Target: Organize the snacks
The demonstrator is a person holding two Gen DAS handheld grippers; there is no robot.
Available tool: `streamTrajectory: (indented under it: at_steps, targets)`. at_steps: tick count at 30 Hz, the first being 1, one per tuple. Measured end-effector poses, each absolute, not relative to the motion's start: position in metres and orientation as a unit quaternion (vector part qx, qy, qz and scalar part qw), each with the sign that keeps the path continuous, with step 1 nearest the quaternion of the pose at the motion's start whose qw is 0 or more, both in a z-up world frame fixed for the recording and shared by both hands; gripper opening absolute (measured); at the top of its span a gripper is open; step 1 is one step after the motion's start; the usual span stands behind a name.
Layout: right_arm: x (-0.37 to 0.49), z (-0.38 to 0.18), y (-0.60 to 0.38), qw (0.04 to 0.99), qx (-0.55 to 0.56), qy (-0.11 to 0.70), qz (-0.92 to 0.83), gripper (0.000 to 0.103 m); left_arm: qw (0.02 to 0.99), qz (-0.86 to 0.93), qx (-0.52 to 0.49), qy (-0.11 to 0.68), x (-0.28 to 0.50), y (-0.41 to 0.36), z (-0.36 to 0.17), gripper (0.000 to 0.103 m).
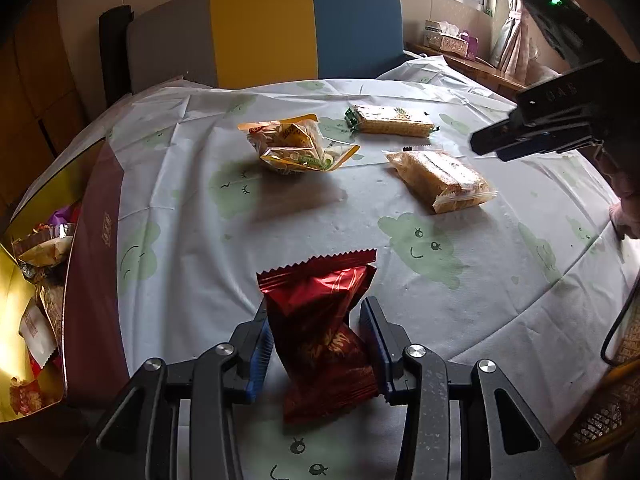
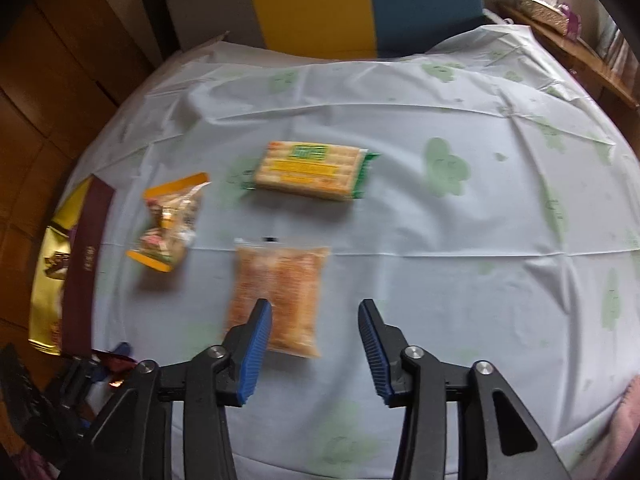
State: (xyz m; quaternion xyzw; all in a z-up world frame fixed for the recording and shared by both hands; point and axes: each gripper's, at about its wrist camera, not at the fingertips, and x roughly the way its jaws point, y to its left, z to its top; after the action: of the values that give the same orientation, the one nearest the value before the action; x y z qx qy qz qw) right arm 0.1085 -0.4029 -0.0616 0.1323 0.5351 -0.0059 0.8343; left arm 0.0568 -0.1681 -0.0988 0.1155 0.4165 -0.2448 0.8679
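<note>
**A:** Where do I stand with the snacks?

**B:** From my seat: the red foil packet (image 1: 320, 332) sits low in the middle of the left wrist view, standing between the blue pads of my left gripper (image 1: 318, 344). The jaws are partly open around it; the pads look to be touching its sides, but I can't tell if they truly pinch it or have let it go, and its lower end seems to rest on the tablecloth (image 1: 500, 280).

**A:** And the right one?

**B:** My right gripper (image 2: 316, 350) is partly open and holds nothing. It hangs over the cloth at the bottom of its own view, with the clear bag of orange-brown snacks (image 2: 276, 300) just beyond its left pad.

**A:** What's already put away?

**B:** The gold-lined box (image 1: 96, 264) at the left edge of the left view already has several wrapped snacks in it, so I judge the job well started.

**A:** What's left?

**B:** Three packets on the cloth besides the red one: that clear bag, the cracker pack with green ends (image 2: 310, 170) toward the middle of the right view, and the yellow-edged bag of mixed pieces (image 2: 170, 222) left of it. So four still out, by my count.
</note>
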Motion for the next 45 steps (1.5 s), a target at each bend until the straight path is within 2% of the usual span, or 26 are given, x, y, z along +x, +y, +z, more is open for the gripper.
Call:
streamTrajectory:
  at_steps: [1,3,4,10,12,16,45]
  targets:
    - [0.112,-0.064,-0.397,0.832,0.131,0.539,-0.004,0.051,0.868,-0.245,0.113,0.417,0.057,-0.167,-0.099,0.044]
    - [0.118,-0.069,-0.388,0.827,0.126,0.548,-0.002,0.073,0.868,-0.246,0.112,0.416,0.057,-0.167,-0.099,0.044]
    - [0.123,-0.074,-0.383,0.824,0.122,0.553,-0.002,0.073,0.869,-0.247,0.110,0.415,0.057,-0.167,-0.099,0.044]
    - [0.141,-0.093,-0.373,0.822,0.112,0.558,-0.012,0.073,0.871,-0.246,0.107,0.412,0.056,-0.166,-0.100,0.044]
    - [0.143,-0.102,-0.364,0.824,0.071,0.562,-0.020,0.062,0.872,-0.246,0.107,0.410,0.055,-0.166,-0.100,0.044]
    - [0.139,-0.103,-0.346,0.834,0.009,0.551,-0.025,0.062,0.874,-0.242,0.107,0.407,0.054,-0.167,-0.100,0.044]
    - [0.134,-0.102,-0.331,0.838,-0.019,0.545,-0.028,0.062,0.877,-0.236,0.105,0.404,0.053,-0.167,-0.101,0.044]
